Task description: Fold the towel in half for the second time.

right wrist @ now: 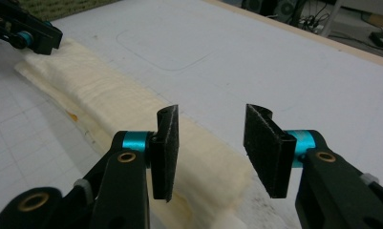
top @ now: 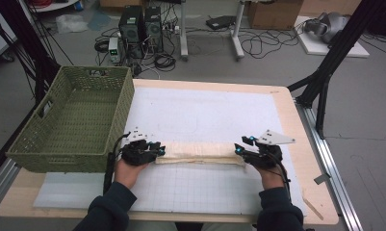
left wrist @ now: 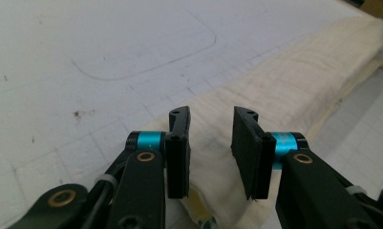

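A cream folded cloth (top: 200, 153) lay as a long strip across the white mat (top: 205, 115), nearer the table's front edge than its far one. The left gripper (top: 158, 151) sat at the strip's left end and the right gripper (top: 239, 150) at its right end — both with jaws parted, pads off the fabric. A green woven basket (top: 72, 120) stood at the table's left edge.

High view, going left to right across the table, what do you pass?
Green woven basket → left gripper → folded cream cloth → right gripper → bare wooden table edge.
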A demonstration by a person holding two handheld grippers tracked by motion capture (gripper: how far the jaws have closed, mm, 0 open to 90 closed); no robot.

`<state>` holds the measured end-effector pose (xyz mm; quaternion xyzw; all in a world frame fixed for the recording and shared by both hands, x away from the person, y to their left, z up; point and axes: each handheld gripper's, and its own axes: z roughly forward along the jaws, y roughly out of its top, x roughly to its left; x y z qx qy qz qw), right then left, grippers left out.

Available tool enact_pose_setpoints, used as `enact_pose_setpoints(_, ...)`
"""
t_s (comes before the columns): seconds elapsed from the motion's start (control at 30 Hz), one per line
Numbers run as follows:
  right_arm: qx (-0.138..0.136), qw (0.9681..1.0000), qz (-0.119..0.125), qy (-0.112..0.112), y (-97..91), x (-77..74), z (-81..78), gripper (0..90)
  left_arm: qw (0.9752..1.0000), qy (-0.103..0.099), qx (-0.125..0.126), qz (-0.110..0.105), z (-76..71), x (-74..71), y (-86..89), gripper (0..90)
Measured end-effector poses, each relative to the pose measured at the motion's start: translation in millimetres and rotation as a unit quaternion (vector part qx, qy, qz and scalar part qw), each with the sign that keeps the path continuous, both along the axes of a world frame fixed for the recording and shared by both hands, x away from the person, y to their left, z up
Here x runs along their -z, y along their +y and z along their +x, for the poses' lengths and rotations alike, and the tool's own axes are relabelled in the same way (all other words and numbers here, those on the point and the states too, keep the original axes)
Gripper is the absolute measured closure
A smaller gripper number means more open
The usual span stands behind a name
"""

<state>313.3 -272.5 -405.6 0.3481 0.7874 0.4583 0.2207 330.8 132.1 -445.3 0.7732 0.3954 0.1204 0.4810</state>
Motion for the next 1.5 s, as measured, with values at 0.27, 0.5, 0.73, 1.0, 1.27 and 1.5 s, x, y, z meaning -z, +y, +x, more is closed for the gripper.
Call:
enact_pose_setpoints(0.27,-0.027,0.9958,-0.059,0.065,29.9,30.3,13.6,58.2,0.999,-0.004,0.013,0.043,-2.4,4.9,-3.3,70.5)
enact_pose_setpoints(0.5,-0.008,0.9947,-0.065,0.079,7.1,40.8,9.6,58.6,0.9983,-0.005,0.009,0.057,-2.8,5.2,-4.6,75.0)
enact_pose_setpoints(0.73,0.0,0.9952,-0.07,0.069,-3.2,41.9,-0.6,58.4,0.9983,-0.007,0.004,0.057,-4.9,5.7,-5.8,76.3)
enact_pose_setpoints(1.0,0.004,0.9949,-0.062,0.079,-5.8,41.7,-1.4,58.3,0.9983,-0.006,0.003,0.058,-4.7,5.7,-5.0,77.8)
enact_pose_setpoints(1.27,0.002,0.9947,-0.058,0.085,-8.5,41.5,-0.7,56.5,0.9975,-0.012,0.009,0.069,-6.5,5.5,-5.6,77.7)
enact_pose_setpoints(1.5,0.017,0.9965,-0.034,0.075,-14.8,37.8,-2.2,40.5,0.9991,-0.018,0.0,0.039,-8.1,1.8,1.0,66.2)
